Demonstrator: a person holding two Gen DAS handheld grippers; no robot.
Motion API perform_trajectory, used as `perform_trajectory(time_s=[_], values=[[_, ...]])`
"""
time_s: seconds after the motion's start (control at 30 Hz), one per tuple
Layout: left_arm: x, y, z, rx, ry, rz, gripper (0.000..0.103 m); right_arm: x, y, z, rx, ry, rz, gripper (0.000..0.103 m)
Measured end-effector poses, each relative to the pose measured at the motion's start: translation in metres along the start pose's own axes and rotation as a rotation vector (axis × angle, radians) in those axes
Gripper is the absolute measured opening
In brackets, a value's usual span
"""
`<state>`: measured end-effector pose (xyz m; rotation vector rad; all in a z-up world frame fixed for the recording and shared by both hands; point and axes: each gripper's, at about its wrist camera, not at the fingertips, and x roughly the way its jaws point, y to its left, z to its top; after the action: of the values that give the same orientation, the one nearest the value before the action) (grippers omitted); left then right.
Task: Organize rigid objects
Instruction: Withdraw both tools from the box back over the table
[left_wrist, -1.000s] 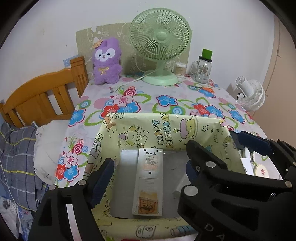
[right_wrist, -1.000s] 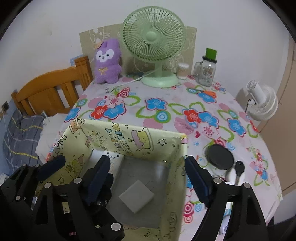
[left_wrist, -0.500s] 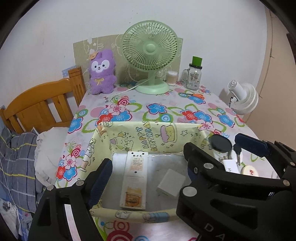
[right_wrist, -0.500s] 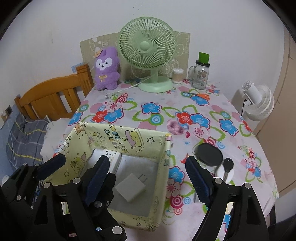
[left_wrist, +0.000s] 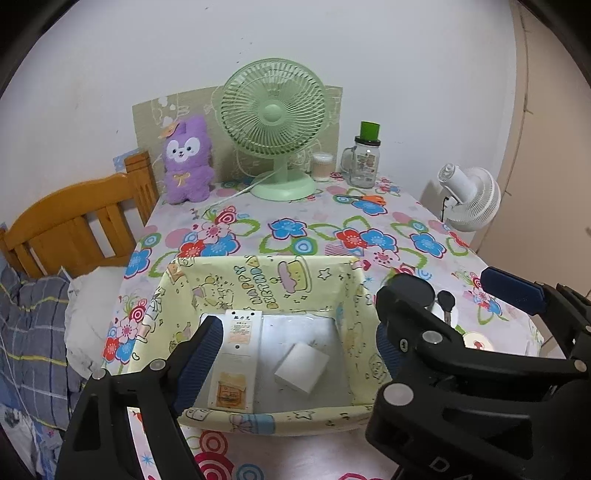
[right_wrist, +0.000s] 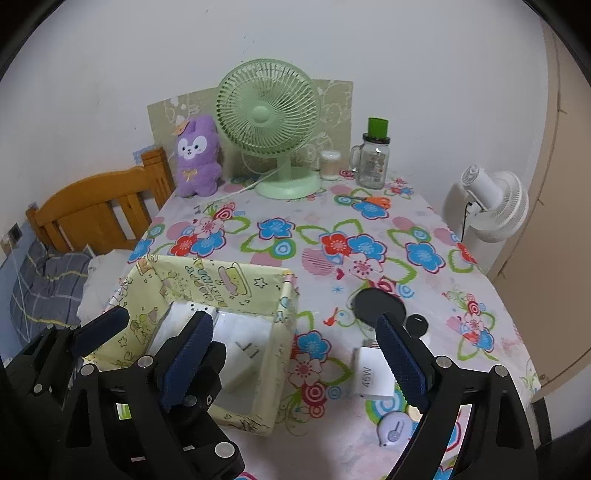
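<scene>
A yellow cartoon-print box (left_wrist: 266, 419) stands on the flowered table, and in it lie a long white strip (left_wrist: 236, 354) and a white plug block (left_wrist: 301, 367). My left gripper (left_wrist: 295, 350) hovers open over the box's near side with nothing between its fingers. My right gripper (right_wrist: 295, 360) hangs above the box's right wall (right_wrist: 284, 314), its jaws opening and holding nothing. To the right of the box lie a white 45W charger (right_wrist: 371, 373), a black disc (right_wrist: 376, 304), a black key (right_wrist: 417, 326) and a small lilac round thing (right_wrist: 393, 432).
At the table's far end stand a green fan (right_wrist: 267, 122), a purple plush (right_wrist: 197, 158), a glass jar (right_wrist: 373, 162) and orange scissors (right_wrist: 373, 201). A white fan (right_wrist: 495, 201) stands off the right edge. A wooden headboard (left_wrist: 74, 225) and bedding border the left.
Both grippers have pulled back and up from the box. More of the table now shows, and the 45W charger and lilac round thing have come into the right wrist view.
</scene>
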<state>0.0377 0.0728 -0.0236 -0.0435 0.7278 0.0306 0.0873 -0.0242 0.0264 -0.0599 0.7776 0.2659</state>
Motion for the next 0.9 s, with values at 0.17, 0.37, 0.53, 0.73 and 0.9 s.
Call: perform_trajectory(time_s=[0.17, 0.37, 0.53, 0.73, 0.9], values=[[-0.004, -0.013, -0.002, 0.015, 0.000, 0.002, 0.087, -0.009, -0.013, -0.005, 0.018, -0.013, -0.005, 0.092], [-0.008, -0.033, -0.003, 0.026, -0.002, -0.007, 0.087, -0.019, -0.031, -0.010, 0.027, -0.021, -0.017, 0.092], [-0.012, -0.051, -0.004, 0.040, -0.010, -0.022, 0.087, -0.028, -0.047, -0.014, 0.044, -0.029, -0.033, 0.092], [-0.016, -0.071, -0.005, 0.059, -0.017, -0.041, 0.087, -0.038, -0.069, -0.021, 0.067, -0.038, -0.042, 0.093], [-0.017, -0.089, -0.007, 0.073, -0.017, -0.058, 0.087, -0.044, -0.086, -0.025, 0.080, -0.040, -0.057, 0.093]])
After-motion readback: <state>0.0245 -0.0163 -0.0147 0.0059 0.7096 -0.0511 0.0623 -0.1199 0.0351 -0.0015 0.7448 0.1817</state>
